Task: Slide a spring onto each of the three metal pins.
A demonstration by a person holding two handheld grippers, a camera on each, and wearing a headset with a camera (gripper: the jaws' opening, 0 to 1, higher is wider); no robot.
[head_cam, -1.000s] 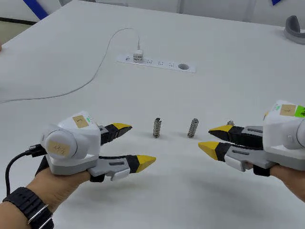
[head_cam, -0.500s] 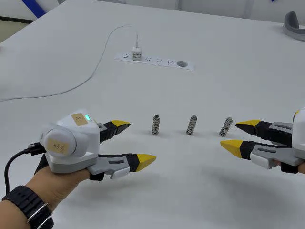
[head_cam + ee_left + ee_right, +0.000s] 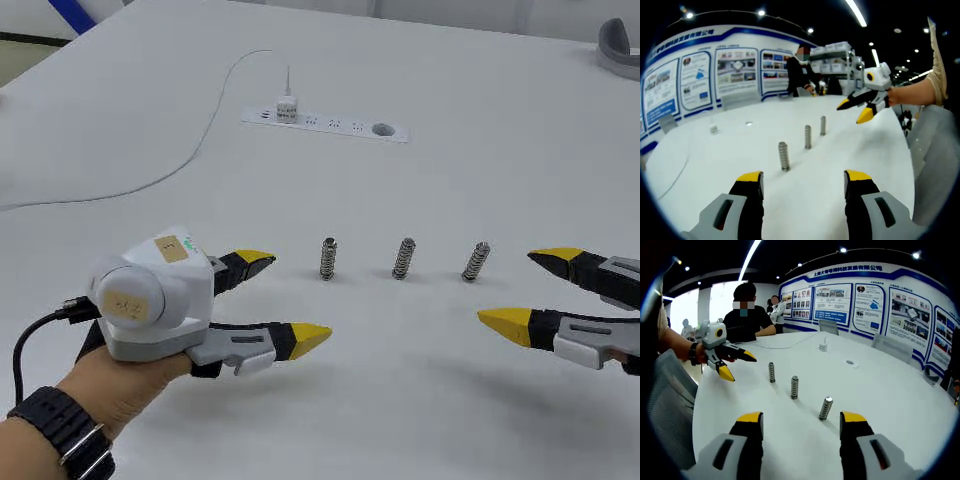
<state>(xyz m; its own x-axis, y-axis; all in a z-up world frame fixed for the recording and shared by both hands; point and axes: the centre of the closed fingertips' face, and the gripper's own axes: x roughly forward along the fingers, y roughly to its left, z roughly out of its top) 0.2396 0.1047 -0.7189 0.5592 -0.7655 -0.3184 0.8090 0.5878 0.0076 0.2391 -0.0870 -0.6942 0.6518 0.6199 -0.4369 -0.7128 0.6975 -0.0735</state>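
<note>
Back toward the right edge goes the right gripper [image 3: 515, 287], so the right spring [image 3: 476, 261], half hidden a second ago, now stands clear.

In the head view, three springs stand in a row on the white table [image 3: 450, 400]: the left spring [image 3: 328, 258], the middle spring [image 3: 403, 258] and the right spring, which leans a little. The left gripper [image 3: 292, 296] sits near the left spring with its jaws wide and empty. The right gripper's jaws are wide and empty too. A power strip [image 3: 325, 125] lies farther back.

In the left gripper view, the left spring is nearest, seen between the spread jaws.

In the right gripper view, the right spring is nearest, with a pin [image 3: 827, 399] showing at its top.
</note>
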